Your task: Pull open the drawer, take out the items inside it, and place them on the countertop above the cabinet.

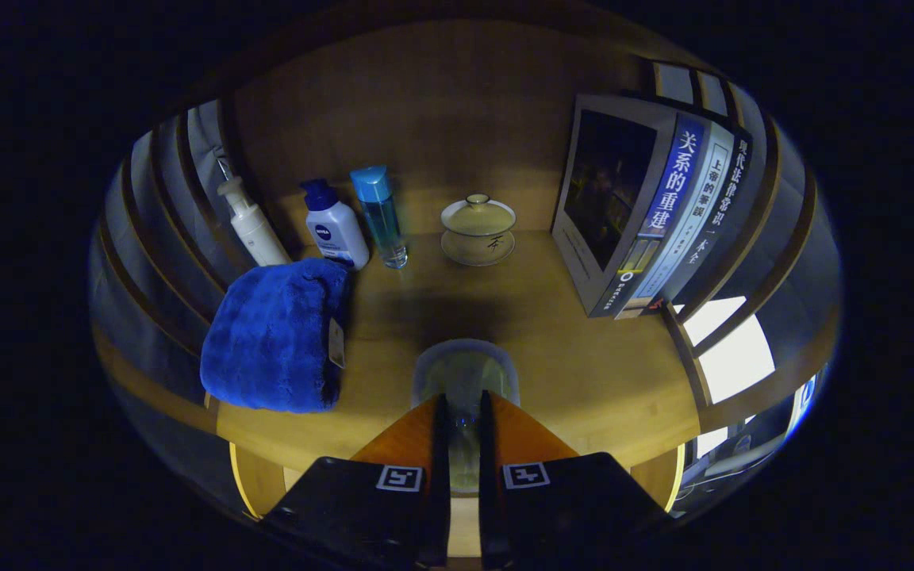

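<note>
A clear glass cup (465,371) sits low over the wooden countertop (576,365), just ahead of my fingertips. My gripper (465,403) is closed to a narrow gap with the cup's near side pinched in it. Whether the cup's base rests on the wood is hidden by the fingers. A folded blue towel (274,341) lies on the countertop to the left of the cup, near the front edge.
Along the back wall stand a white pump bottle (251,226), a white bottle with a blue cap (335,228) and a clear blue bottle (382,218). A lidded tea bowl (478,230) sits mid-back. Upright books (647,214) lean at the right. Slatted panels close both sides.
</note>
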Motion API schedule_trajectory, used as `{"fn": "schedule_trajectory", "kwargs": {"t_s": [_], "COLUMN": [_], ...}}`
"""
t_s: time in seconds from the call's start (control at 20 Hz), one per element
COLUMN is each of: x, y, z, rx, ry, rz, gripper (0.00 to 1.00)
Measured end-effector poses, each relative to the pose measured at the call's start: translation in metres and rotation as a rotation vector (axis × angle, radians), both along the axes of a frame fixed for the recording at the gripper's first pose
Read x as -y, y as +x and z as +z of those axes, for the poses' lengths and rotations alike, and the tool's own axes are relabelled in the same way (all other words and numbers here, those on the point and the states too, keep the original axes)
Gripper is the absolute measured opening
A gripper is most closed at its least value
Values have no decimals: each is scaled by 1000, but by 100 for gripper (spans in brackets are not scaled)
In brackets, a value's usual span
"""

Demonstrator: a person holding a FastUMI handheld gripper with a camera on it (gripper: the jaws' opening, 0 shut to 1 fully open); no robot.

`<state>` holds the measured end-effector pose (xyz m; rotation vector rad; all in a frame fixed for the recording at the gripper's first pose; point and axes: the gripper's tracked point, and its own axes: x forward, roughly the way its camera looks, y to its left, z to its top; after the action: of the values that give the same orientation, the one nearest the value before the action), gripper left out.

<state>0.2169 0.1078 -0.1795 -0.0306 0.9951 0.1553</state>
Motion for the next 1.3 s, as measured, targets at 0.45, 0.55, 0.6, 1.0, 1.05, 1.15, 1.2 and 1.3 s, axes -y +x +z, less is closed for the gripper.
{"fn": "schedule_trajectory", "kwargs": {"t_s": [0.45, 0.55, 0.6, 1.0, 1.05, 1.15, 1.2, 1.3], "x": [8, 7, 6, 10, 12, 16, 17, 20], "y": [14, 12, 11, -2, -5, -18, -25, -44], "z": [-5, -4, -3, 21, 26, 39, 44, 52], "rx": [33, 50, 60, 227, 254, 314, 342, 395], "ry": [0, 7, 15, 78, 75, 70, 66, 52], "rz": [-47, -50, -51, -93, -89, -79, -74, -64], "gripper": [52, 65, 71, 100, 100, 100, 100, 100]}}
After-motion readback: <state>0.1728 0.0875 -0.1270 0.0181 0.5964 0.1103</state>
